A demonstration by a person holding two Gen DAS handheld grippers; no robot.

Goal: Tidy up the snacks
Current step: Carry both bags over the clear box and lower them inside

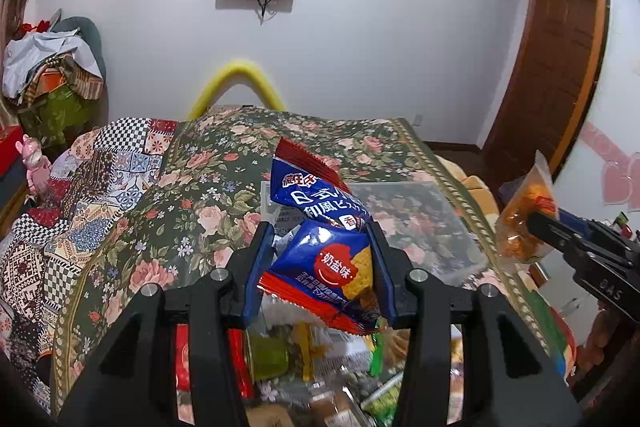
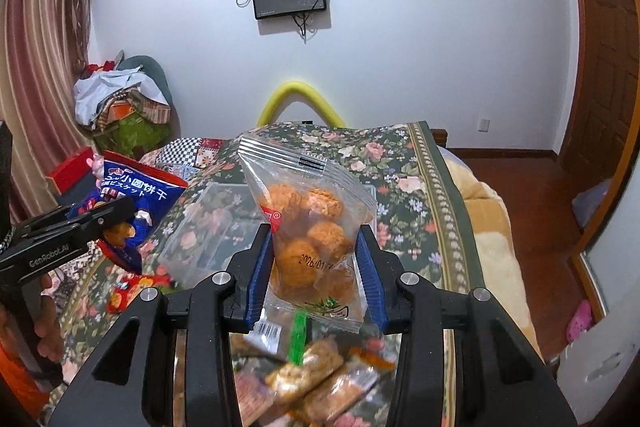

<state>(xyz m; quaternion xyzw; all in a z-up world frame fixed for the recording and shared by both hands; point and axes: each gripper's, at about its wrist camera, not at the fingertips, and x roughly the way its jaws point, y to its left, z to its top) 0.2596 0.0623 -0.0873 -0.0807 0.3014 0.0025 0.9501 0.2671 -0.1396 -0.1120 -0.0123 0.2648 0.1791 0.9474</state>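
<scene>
My left gripper (image 1: 320, 267) is shut on a blue biscuit packet (image 1: 320, 227) with red edges, held up above the floral table (image 1: 208, 187). In the right wrist view the same blue biscuit packet (image 2: 136, 195) hangs at the left in the left gripper (image 2: 120, 219). My right gripper (image 2: 316, 263) is shut on a clear bag of orange snack balls (image 2: 312, 223), also lifted above the table. That clear bag (image 1: 524, 219) shows at the right edge of the left wrist view in the right gripper (image 1: 536, 223). A clear plastic box (image 1: 420, 227) lies on the table beyond both packets.
Several loose snack packets (image 2: 320, 379) lie heaped on the table just below the grippers. A red packet (image 2: 128, 291) lies left of the clear box (image 2: 208, 227). A yellow chair back (image 2: 300, 99) rises behind the table's far edge. A pile of clothes (image 2: 120, 107) stands at the left wall.
</scene>
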